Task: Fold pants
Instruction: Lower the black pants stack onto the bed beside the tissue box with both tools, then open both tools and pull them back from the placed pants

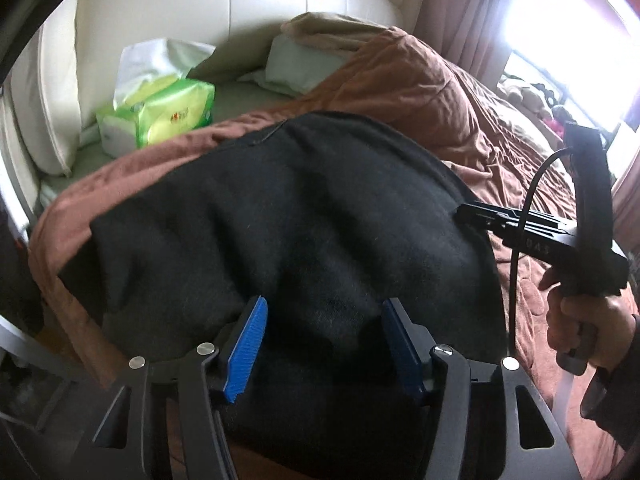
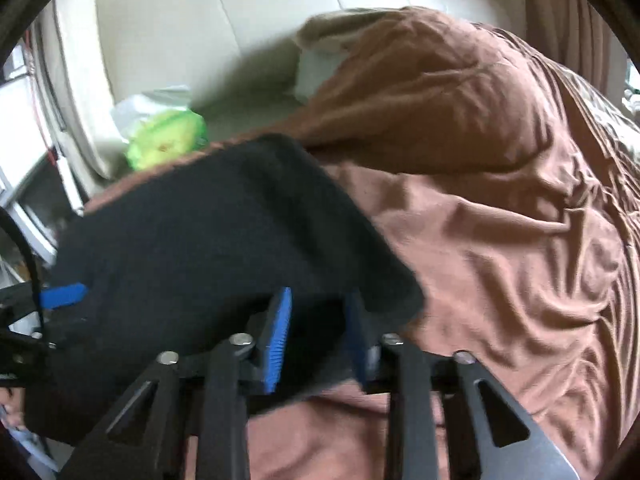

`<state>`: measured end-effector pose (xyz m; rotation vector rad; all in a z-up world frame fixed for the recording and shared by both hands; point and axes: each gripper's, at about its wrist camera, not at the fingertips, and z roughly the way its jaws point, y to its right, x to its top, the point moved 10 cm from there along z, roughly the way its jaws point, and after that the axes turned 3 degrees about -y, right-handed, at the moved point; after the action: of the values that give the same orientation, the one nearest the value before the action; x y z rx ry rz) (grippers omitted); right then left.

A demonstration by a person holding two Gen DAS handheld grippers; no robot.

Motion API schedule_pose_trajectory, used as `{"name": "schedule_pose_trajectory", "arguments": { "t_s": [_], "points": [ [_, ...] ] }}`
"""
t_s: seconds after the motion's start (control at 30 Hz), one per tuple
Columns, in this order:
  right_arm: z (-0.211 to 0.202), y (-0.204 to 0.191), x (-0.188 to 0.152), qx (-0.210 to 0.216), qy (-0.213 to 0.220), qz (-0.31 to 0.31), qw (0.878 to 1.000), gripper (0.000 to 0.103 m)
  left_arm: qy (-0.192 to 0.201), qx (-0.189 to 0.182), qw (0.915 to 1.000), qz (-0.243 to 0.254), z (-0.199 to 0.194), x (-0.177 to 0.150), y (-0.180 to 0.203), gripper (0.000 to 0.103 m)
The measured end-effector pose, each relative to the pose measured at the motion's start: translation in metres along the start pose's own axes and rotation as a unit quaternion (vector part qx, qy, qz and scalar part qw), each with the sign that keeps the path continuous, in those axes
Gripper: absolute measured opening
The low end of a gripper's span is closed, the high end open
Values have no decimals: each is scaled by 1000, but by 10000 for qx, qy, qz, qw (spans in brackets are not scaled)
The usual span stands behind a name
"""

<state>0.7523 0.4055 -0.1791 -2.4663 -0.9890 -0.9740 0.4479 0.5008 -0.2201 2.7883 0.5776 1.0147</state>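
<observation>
Left wrist: brown quilt (image 1: 420, 92), cream headboard (image 1: 224, 4).

Blown-out window (image 1: 560, 28) glare, motion blur, fisheye-warped dark edges.

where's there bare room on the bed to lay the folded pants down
Free: the brown bedspread right of the black pants, wrinkled but bare toward the window. Crowded: the head end, where a green tissue pack and pillows sit against the cream headboard.

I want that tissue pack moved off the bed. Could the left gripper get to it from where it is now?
Probably yes. The left gripper sits low over the black pants, jaws apart, and the green tissue pack lies beyond them with nothing standing between.
</observation>
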Motion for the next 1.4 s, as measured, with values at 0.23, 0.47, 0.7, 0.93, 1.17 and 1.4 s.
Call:
{"name": "schedule_pose_trajectory", "arguments": {
  "t_s": [0.23,0.47,0.7,0.93,1.17,1.4],
  "points": [
    [6,22,-15,-85,-320,372,9988,21,-27,263,9996,-33,-14,-16,9,56],
    [-17,22,-26,-50,-511,320,9982,21,-66,240,9997,0,-30,-36,24,52],
    [-69,28,-41,20,-486,332,9983,22,-285,307,9991,-71,-33,-61,39,46],
    [-128,33,-53,80,-357,317,9988,22,-508,335,9979,-235,-37,-81,39,46],
    [-189,35,-72,122,-276,374,9988,22,-745,255,9963,-354,-49,-99,49,31],
    [-257,38,-81,-36,-122,279,9995,66,-465,293,9982,-224,-101,-87,80,32]
  ]
}}
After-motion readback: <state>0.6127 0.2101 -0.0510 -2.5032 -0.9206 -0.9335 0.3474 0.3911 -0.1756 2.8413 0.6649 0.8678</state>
